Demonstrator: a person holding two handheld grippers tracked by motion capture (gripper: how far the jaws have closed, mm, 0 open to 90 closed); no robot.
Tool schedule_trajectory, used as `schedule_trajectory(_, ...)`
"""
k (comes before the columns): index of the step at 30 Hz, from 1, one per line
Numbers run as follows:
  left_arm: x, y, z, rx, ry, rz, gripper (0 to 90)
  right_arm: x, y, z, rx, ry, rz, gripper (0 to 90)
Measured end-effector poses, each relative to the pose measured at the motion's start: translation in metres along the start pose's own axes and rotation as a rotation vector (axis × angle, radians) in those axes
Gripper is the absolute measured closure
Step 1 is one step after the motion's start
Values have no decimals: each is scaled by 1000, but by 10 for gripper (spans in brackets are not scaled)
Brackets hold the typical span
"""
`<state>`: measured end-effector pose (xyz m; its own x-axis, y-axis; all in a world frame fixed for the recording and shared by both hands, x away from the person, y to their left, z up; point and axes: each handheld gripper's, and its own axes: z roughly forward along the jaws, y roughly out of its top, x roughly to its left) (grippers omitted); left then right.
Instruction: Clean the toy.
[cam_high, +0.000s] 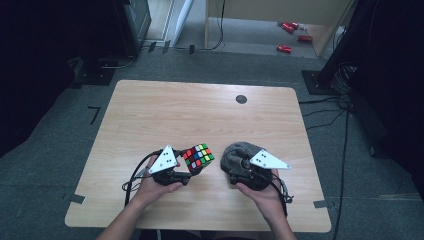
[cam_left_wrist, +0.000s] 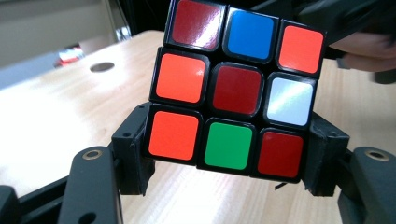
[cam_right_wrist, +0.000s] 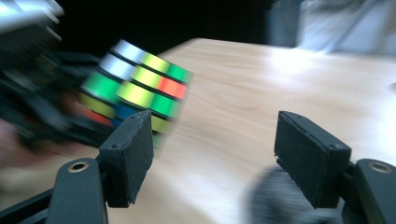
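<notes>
A pale wooden worktop (cam_high: 150, 115) carries a round dark grommet (cam_high: 241, 99) near its far edge. Beyond it, red items (cam_high: 290, 35) lie on grey floor (cam_high: 250, 62) beside a wooden desk (cam_high: 280, 10).

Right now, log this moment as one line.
left tool: gripping puzzle cube | right tool: open, nothing between jaws | grey cloth: beside right tool | table: wood

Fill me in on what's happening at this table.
A person at a wooden table holds a set of tongs in each hand. The left tongs clasp a scrambled puzzle cube by its bottom layer, lifted off the tabletop. The right tongs stand open with nothing between the jaws, beside the cube. A dark grey cloth lies bunched on the table under the right hand.
</notes>
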<state>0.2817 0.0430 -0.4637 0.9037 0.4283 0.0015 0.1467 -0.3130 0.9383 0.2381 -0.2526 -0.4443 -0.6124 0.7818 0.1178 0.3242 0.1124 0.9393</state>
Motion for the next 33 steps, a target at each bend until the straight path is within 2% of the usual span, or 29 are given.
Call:
schedule_trajectory(1,0,0,0,4,6,-2,335,-1,-2,1,17,-43,-57,289)
schedule_trajectory(3,2,0,-1,7,11,-16,335,-4,-10,5,81,-165,-228,282)
schedule_trajectory(4,3,0,-1,5,10,-27,335,-6,-13,7,104,-175,-246,275)
schedule_trajectory(6,5,0,-1,4,3,-51,336,-13,-18,11,115,-151,-220,252)
schedule_trajectory(7,6,0,-1,5,-16,-58,337,-16,-21,13,123,-149,-210,241)
schedule_trajectory(8,7,0,-1,9,-27,-62,337,-19,-24,16,136,-151,-205,241)
schedule_trajectory(11,7,-1,0,21,-27,-58,338,-24,-33,21,157,-159,-213,268)
schedule_trajectory(13,6,-1,1,24,-33,-55,337,-28,-38,27,182,-179,-207,271)
schedule_trajectory(15,4,-1,2,29,-34,-48,337,-34,-45,33,225,-195,-177,269)
schedule_trajectory(17,4,-1,2,29,-34,-47,337,-38,-53,38,271,-186,-137,282)
schedule_trajectory(19,5,0,1,27,-33,-47,338,-40,-57,39,292,-186,-105,392)
schedule_trajectory(22,5,-1,0,34,-33,-32,338,-44,-58,37,302,-137,-4,615)
schedule_trajectory(24,4,-1,0,36,-41,-38,338,-43,-59,36,304,-143,13,693)
schedule_trajectory(26,3,0,1,38,-38,-38,339,-40,-57,33,294,-149,20,736)
schedule_trajectory(28,2,0,1,39,-42,-35,339,-36,-50,27,261,-146,19,752)
schedule_trajectory(30,1,0,1,43,-44,-27,339,-30,-37,19,192,-124,41,755)
schedule_trajectory(33,-1,-1,3,50,-41,-10,339,-12,-12,3,50,-42,50,756)
